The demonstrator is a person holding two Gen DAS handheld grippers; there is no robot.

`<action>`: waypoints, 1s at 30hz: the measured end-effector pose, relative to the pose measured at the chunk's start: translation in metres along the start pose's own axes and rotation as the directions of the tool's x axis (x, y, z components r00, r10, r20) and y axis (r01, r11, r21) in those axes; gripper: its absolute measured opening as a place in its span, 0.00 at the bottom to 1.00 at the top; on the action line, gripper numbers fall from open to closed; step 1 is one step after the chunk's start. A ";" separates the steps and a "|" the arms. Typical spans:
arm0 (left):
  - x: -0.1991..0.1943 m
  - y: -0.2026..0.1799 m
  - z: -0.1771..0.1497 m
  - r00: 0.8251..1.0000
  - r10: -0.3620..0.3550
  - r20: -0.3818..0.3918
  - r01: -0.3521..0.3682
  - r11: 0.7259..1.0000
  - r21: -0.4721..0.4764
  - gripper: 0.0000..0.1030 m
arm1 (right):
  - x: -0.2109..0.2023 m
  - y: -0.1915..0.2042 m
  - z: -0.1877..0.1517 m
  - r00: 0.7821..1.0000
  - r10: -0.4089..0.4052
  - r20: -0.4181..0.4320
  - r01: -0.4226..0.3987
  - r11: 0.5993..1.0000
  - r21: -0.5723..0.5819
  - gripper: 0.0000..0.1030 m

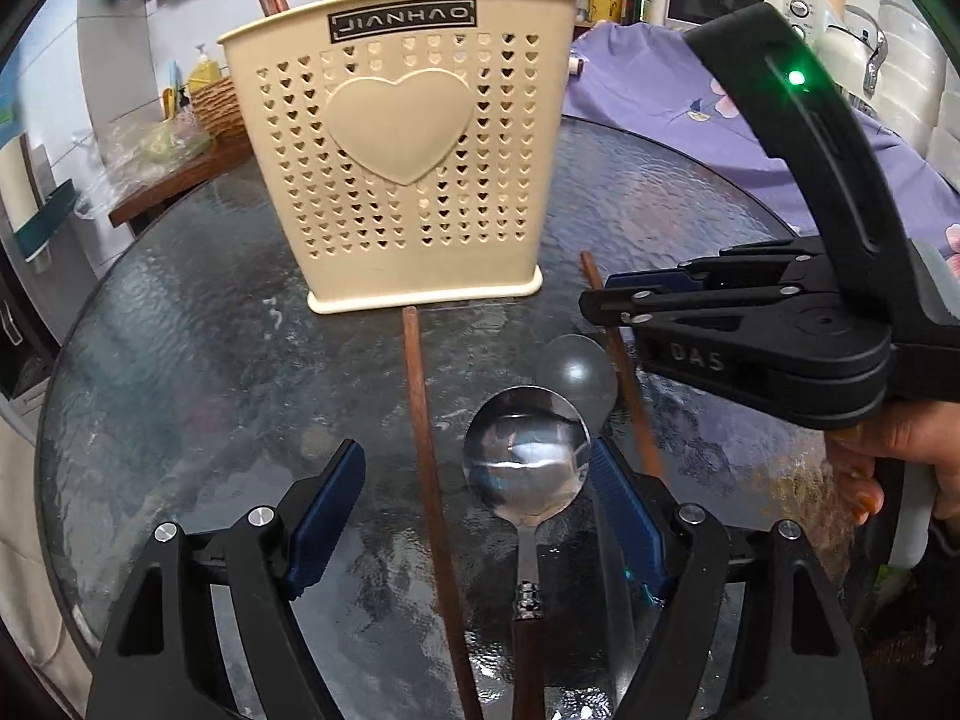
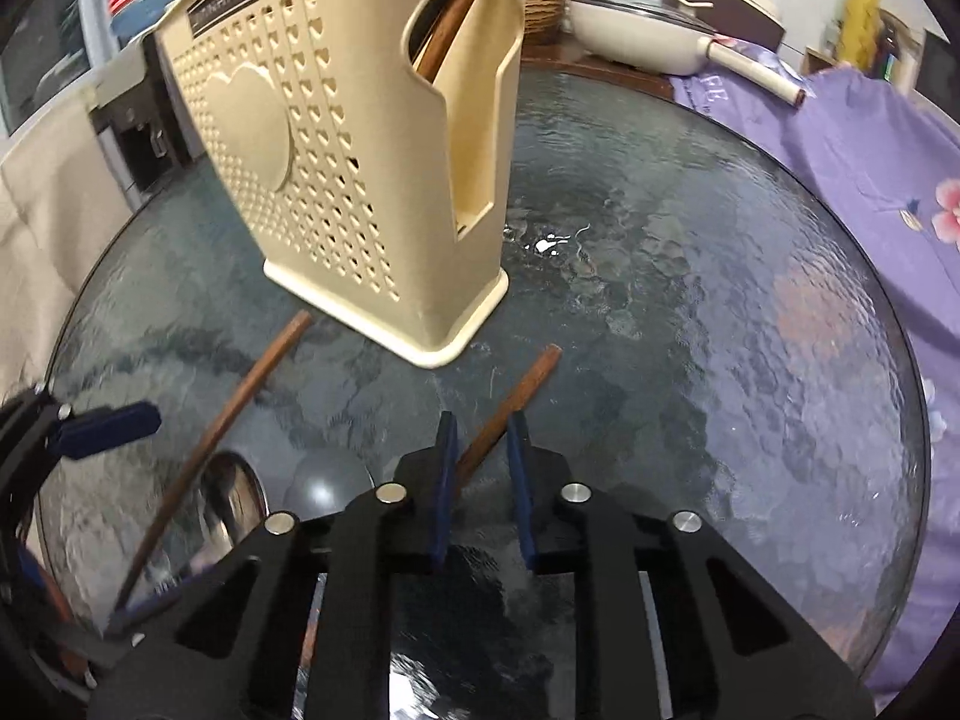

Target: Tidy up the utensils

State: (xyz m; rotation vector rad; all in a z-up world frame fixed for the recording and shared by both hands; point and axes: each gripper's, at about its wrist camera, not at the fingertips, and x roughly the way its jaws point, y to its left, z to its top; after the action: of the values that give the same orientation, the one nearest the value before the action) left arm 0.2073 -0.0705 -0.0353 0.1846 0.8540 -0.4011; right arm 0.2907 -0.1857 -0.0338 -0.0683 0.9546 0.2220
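Round glass table (image 1: 180,360) carries everything. Left gripper (image 1: 477,480) is spread wide around a spoon (image 1: 525,462) and one chopstick (image 1: 423,432), both running lengthwise toward the holder (image 1: 408,168). Only the right wrist view shows the right gripper (image 2: 483,438), partly parted, straddling a second chopstick (image 2: 510,408) angled toward the holder's corner, with bare glass to its right.

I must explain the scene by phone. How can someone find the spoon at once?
Start at the cream holder standing on the round glass table. In front of it, two brown chopsticks lie flat: one, another. The spoon lies between them; it alone has a shiny metal bowl.
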 end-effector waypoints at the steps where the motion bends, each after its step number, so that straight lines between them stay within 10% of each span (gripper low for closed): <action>1: 0.001 0.000 0.002 1.000 -0.004 -0.001 0.004 1.000 0.002 0.73 | -0.001 -0.003 -0.001 1.000 0.011 -0.004 -0.011 1.000 -0.002 0.12; 30: 0.013 -0.020 0.012 0.998 -0.058 -0.037 0.059 0.998 0.035 0.44 | -0.005 -0.012 -0.007 0.999 0.050 -0.002 -0.050 0.999 0.004 0.07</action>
State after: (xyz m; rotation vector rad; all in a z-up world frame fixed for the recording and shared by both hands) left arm 0.2150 -0.0963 -0.0375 0.2005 0.8891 -0.4692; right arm 0.2847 -0.1990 -0.0340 -0.0409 0.9597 0.2658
